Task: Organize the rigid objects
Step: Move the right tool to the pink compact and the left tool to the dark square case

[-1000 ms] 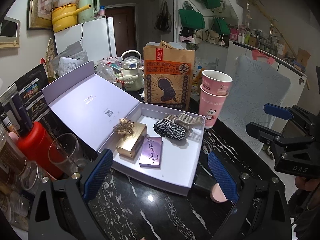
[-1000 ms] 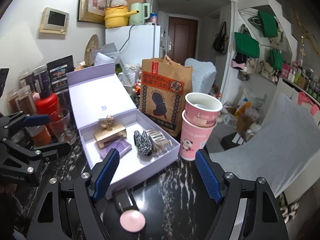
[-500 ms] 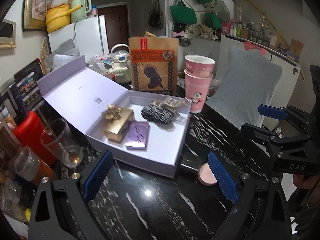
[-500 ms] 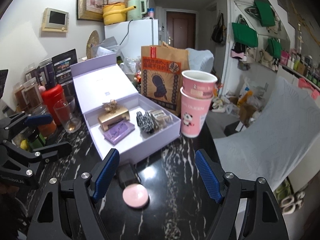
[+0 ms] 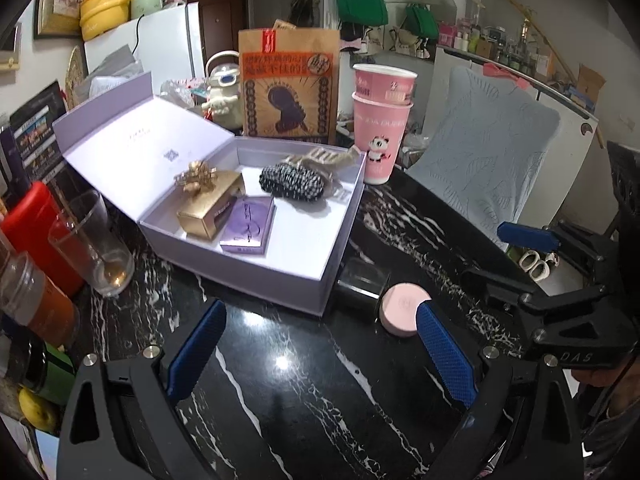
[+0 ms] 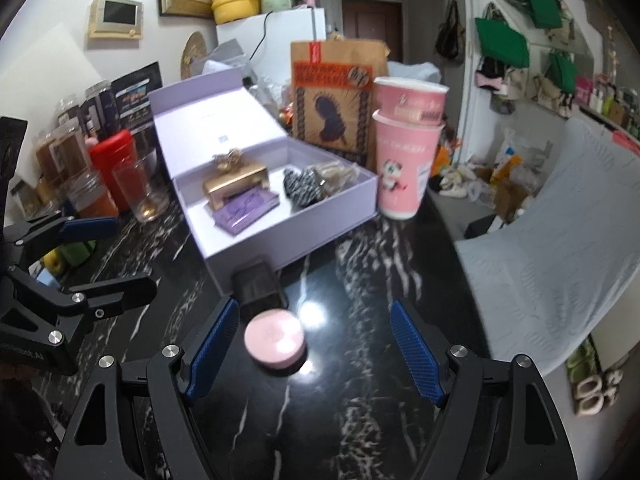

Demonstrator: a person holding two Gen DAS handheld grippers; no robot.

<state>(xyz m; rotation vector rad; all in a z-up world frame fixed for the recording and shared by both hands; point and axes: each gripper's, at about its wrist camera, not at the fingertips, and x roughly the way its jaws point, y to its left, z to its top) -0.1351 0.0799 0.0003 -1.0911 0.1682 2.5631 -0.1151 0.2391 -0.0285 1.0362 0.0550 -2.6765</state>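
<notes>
The black, white-veined tabletop (image 5: 280, 360) is glossy stone, hard and smooth. The landmark is the open lilac box (image 5: 288, 268), rigid card with its lid tilted back, evidently the collecting place. Inside it lie a gold case (image 5: 212, 208), a flat purple packet (image 5: 248, 228) and a speckled hair clip (image 5: 290, 184). Against the box's near corner lies a dark rectangular case (image 6: 256, 284); just in front of that rests a round pink compact (image 6: 276, 338), smooth, not yet stowed. The right claw (image 6: 312, 352) hangs open and empty before the compact, probably lining up to take it. The left claw (image 5: 320, 356) is likewise open, holding nothing.
</notes>
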